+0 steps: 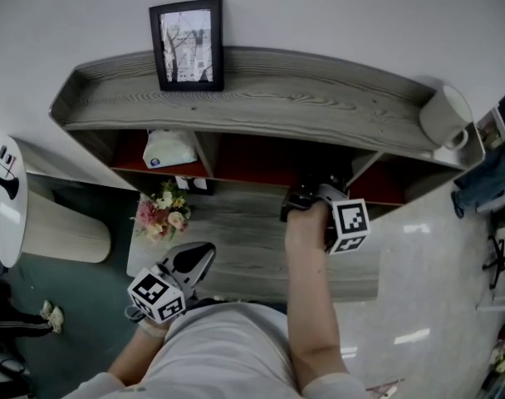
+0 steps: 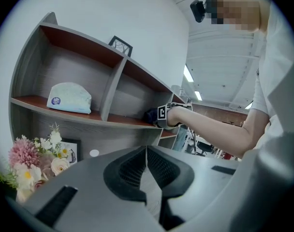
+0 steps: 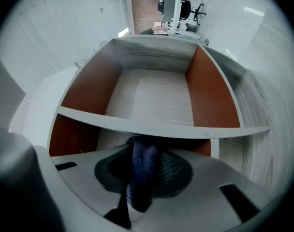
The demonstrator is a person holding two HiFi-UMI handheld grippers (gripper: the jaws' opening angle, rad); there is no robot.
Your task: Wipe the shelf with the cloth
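The grey wooden shelf unit [image 1: 261, 98] has compartments with red-brown walls. My right gripper [image 1: 312, 196] reaches into the middle compartment, level with its board [image 2: 123, 122]. It is shut on a dark blue cloth [image 3: 141, 178], which bunches up between the jaws. In the left gripper view the cloth [image 2: 151, 115] shows as a dark lump touching the board's front edge. Ahead of the right gripper [image 3: 144, 153] lies a shelf edge [image 3: 161, 127] and an empty compartment behind it. My left gripper [image 1: 198, 258] hangs low at the left, jaws shut [image 2: 146, 151] on nothing, away from the shelf.
A black picture frame [image 1: 188, 44] and a white mug [image 1: 445, 116] stand on the top board. A pale blue tissue pack [image 1: 169, 150] lies in the left compartment. Pink and white flowers [image 1: 161, 213] sit on the lower board beside a small framed picture [image 2: 69, 151].
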